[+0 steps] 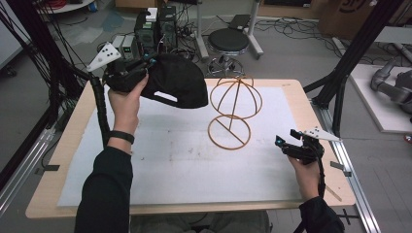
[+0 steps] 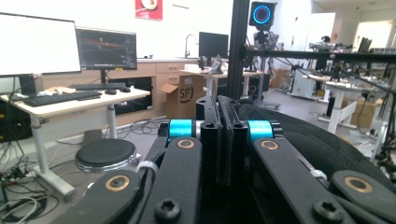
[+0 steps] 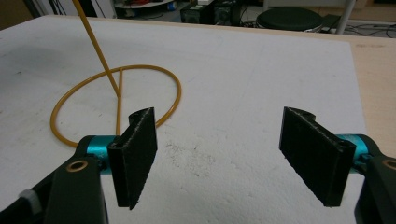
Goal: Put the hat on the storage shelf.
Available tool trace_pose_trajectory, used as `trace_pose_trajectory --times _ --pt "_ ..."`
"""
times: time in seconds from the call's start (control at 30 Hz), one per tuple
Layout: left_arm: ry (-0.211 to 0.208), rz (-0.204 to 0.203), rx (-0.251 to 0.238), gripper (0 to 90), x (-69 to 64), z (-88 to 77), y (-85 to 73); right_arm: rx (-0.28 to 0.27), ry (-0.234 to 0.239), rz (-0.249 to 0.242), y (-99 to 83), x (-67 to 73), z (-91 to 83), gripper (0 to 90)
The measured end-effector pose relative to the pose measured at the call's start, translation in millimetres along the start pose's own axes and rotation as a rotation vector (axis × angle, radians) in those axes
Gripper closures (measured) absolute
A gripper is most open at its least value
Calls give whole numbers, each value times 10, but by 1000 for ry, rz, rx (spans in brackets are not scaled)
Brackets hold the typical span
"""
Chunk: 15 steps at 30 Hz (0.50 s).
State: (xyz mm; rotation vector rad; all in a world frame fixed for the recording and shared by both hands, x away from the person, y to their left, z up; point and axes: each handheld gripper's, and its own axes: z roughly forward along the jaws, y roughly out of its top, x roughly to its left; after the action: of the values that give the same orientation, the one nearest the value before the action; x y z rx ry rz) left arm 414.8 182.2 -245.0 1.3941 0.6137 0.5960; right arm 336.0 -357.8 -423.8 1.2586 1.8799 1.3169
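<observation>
A black cap [image 1: 177, 80] hangs in the air over the table's far left corner. My left gripper [image 1: 145, 65] is shut on its edge, and in the left gripper view the jaws are pressed together [image 2: 224, 140] with the cap's dark crown [image 2: 317, 144] bulging to their right. A gold wire hat stand [image 1: 233, 109], a domed cage on a ring base, stands at the table's middle, to the right of the cap. My right gripper [image 1: 284, 143] rests low near the right edge, open and holding nothing [image 3: 219, 158]. The stand's base ring [image 3: 120, 107] lies ahead and left of it.
A white mat [image 1: 184, 160] covers most of the wooden table. Behind the far edge stand a black stool [image 1: 228, 41] and computer boxes [image 1: 155, 29]. A black frame post [image 1: 340, 92] rises at the right. Cables trail on the floor.
</observation>
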Motion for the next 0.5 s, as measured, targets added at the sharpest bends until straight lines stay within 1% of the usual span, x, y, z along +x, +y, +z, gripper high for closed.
trace_pose_trajectory --times 0.07,0.1,0.17,0.23,0.3,0.37,0.5 --pt "-2 -5 -5 876 17 68 26 3 -1 1 -1 -1 -11 272" --pt "6 1 -8 876 20 100 39 0 -1 1 -3 -2 -14 273" --pt "4 -9 -8 875 43 170 63 -3 -3 -1 -6 -10 -24 273" --pt "6 -11 -12 876 67 240 88 -4 -3 -1 -9 -16 -35 273" --pt "6 -25 -26 876 87 307 104 -6 -5 0 -13 -21 -41 274" --pt "7 -49 -38 876 107 371 110 -4 -4 4 -16 -24 -48 274" --pt "15 -84 -62 876 130 500 105 -6 -6 2 -21 -35 -61 274"
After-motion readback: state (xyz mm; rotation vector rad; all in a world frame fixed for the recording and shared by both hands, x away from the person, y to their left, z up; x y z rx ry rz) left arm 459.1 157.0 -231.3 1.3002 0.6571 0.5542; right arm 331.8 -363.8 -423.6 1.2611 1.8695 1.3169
